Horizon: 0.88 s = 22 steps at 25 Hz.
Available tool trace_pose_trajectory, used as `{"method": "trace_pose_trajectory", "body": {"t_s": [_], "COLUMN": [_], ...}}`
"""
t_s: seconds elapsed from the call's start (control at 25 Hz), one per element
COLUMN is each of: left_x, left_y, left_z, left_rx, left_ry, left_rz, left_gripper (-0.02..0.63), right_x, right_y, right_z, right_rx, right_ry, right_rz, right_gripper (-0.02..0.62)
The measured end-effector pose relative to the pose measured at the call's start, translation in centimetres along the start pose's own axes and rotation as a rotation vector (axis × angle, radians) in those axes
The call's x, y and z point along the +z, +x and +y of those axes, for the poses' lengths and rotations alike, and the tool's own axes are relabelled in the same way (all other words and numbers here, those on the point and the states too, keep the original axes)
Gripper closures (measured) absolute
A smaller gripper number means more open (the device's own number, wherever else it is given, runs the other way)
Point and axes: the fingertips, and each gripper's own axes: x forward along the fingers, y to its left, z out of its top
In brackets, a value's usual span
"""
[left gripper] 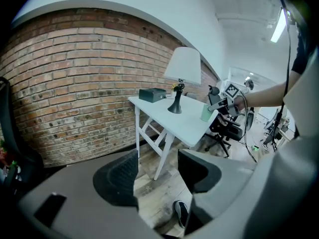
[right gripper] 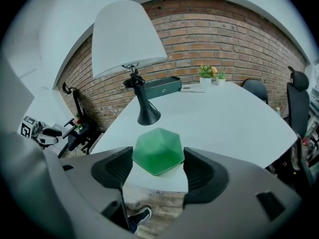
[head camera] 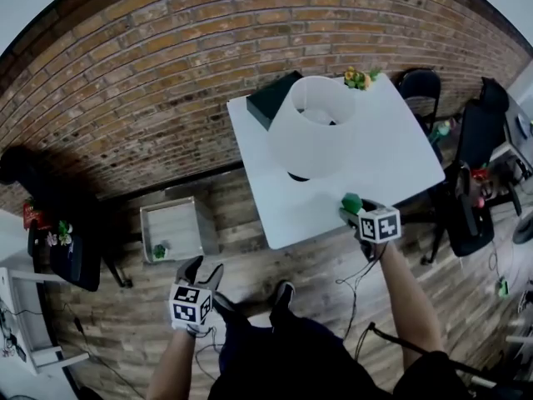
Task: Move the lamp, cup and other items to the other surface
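Observation:
A green faceted cup (head camera: 351, 202) (right gripper: 158, 156) stands at the near edge of the white table (head camera: 400, 157). My right gripper (head camera: 354, 212) (right gripper: 157, 171) is open, its jaws on either side of the cup, which rests on the table. A white-shaded lamp (head camera: 312, 126) (right gripper: 128, 36) on a black base stands mid-table. Behind it are a black box (head camera: 271, 98) (right gripper: 160, 87) and a small flower pot (head camera: 358, 77) (right gripper: 207, 72). My left gripper (head camera: 200, 267) (left gripper: 158, 176) hangs open over the wooden floor, left of the table, with nothing between its jaws.
A low square side table (head camera: 175, 219) with a small green plant (head camera: 159, 251) stands on the floor to the left, by the brick wall. Black office chairs (head camera: 470, 182) crowd the table's right side. The person's shoe (head camera: 281, 294) is on the floor below.

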Motion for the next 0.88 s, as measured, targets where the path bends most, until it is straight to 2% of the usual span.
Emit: {"method": "trace_pose_trajectory", "body": {"t_s": [0.08,0.12,0.2,0.32,0.4,0.56,0.88], "left_x": [-0.4,-0.5,-0.5,-0.6,-1.1,-2.6,-7.0], "left_y": [-0.1,-0.2,-0.3,-0.8,-1.6,-4.4,-12.6], "left_z": [0.2,0.3,0.7,2.0,3.4,7.1,17.3], "left_rx": [0.000,0.002,0.006,0.011,0.016,0.040,0.148], "left_ry": [-0.006,-0.010,-0.015,-0.026,-0.039,-0.067,-0.133], "left_rz": [0.004,0.004,0.000,-0.008,-0.015,-0.027,-0.064], "left_gripper": [0.360,0.360,0.360,0.360,0.360,0.360,0.360], "right_x": [-0.1,0.2,1.3,4.4,6.0,7.9,8.5], "right_y": [0.1,-0.1,-1.2,-4.4,-5.5,-4.0,3.4], "right_z": [0.1,0.0,0.0,1.9,5.0,13.4,30.4], "right_rx": [-0.013,-0.026,-0.069,-0.150,-0.160,-0.103,0.054], "right_ry": [-0.001,0.001,-0.001,-0.038,-0.088,-0.209,-0.359], "right_rz": [-0.007,-0.019,-0.072,-0.215,-0.285,-0.318,-0.269], "right_gripper": [0.253,0.207,0.175,0.218,0.253,0.267,0.276]}}
